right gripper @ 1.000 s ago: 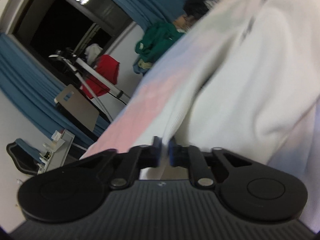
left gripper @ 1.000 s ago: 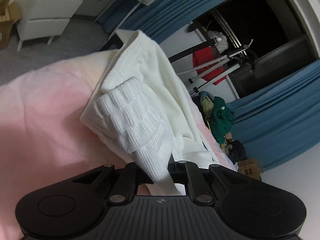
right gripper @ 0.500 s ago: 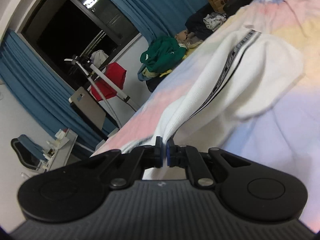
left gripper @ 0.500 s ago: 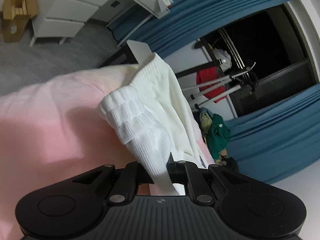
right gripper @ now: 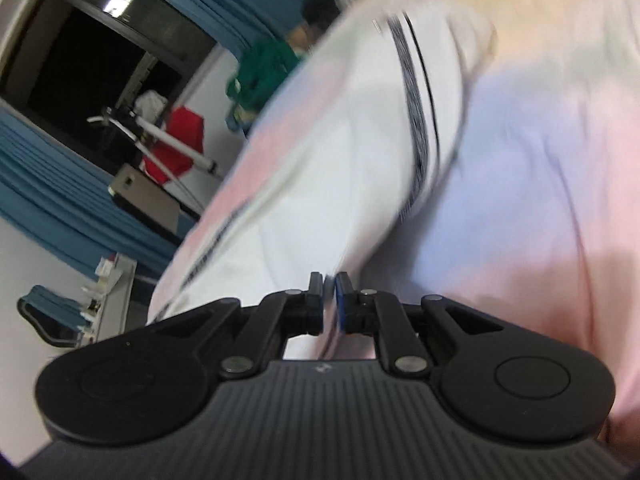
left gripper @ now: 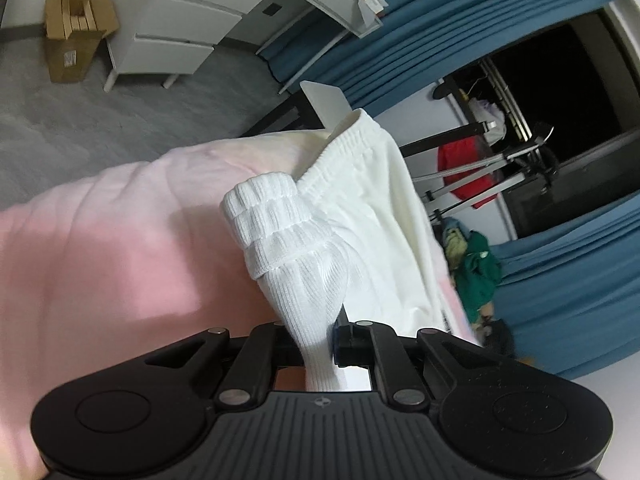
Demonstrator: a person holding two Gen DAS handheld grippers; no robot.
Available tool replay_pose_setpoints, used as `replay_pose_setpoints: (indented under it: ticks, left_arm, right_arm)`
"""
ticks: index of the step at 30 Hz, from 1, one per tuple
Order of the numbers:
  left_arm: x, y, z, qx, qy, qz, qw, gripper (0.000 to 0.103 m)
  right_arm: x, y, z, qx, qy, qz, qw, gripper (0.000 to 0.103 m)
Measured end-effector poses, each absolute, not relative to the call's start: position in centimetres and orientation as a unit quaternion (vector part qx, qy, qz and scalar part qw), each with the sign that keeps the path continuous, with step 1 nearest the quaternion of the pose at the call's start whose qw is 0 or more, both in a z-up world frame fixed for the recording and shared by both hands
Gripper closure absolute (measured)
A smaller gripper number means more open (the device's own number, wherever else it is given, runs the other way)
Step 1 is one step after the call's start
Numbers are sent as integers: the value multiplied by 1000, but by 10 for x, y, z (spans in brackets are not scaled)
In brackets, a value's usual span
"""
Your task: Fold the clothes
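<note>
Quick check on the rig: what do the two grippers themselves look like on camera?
Both match: the left gripper and right gripper have matte black ribbed bodies, round bosses either side, silver pivot pins, black linkage arms and blue-padded fingers. A small logo marks each body. No cables or sleeves in view.

Both wrist views skim low over the bed (left gripper: 100, 240) – sharing the red garment (right gripper: 176, 148) beyond

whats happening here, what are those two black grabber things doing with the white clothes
A person is folding white trousers on a pastel bedspread with two handheld grippers. The left gripper is shut on a ribbed cuff, lifted above the waistband end. The right gripper pinches another edge of the same garment, near its dark side stripe. The fold is not laid flat yet.
</note>
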State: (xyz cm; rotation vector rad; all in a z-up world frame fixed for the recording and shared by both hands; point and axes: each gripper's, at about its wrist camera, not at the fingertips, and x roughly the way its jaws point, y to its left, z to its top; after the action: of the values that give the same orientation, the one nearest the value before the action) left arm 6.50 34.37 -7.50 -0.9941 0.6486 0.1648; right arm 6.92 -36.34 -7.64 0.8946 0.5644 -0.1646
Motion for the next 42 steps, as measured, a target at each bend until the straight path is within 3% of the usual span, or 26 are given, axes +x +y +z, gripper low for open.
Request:
replay_pose_setpoints:
  ticks: [2,3,5,6,7,13,20,21,23,25,27,30,35,42]
  left_arm:
    - [67,342,-75,-457,314,86,828,93]
    - [68,341,-75,-454,318,89,827,93]
    - [70,340,-75,-447,324,95,828,93]
    - [71,340,-74,-443,326,97,829,92]
    - [73,339,-74,-438,329,100,831,92]
    - [78,335,-71,-418,335,113,837,92]
    - [95,324,-67,-386,341,124,848,92]
    - [98,323,-66,-381,342,126,850,92]
    - [100,323,-67,-384,341,128,849,92]
    - [101,322,-67,-388,340,127,847,92]
    - [101,324,-67,-390,341,125,847,92]
    - [97,332,-70,-405,340,117,841,92]
    - [85,346,-80,-454,340,110,816,91]
    - [75,351,-85,-483,336,101,802,92]
  right_arm:
    - [83,-369,-58,383,252,-101,883,88]
    - [92,-373,-49,368,242,-107,891,80]
    - [114,-383,-37,342,223,-115,906,53]
    - [130,-390,-37,335,224,-122,907,33]
    - [147,-398,-37,329,225,-129,908,25]
    - [260,-432,-88,261,289,-189,902,28]
    - [290,-430,-133,182,291,-211,915,27]
    - [292,-429,-134,168,290,-211,918,28]
    - [293,-427,-132,152,286,-210,923,42]
    - [290,-432,-131,152,288,-210,922,80]
    - [281,-444,-127,180,281,-211,919,92]
    - [259,-463,-115,228,247,-218,916,95]
    - [184,-496,-89,279,116,-245,921,96]
    - [68,-549,-107,439,59,-386,809,99]
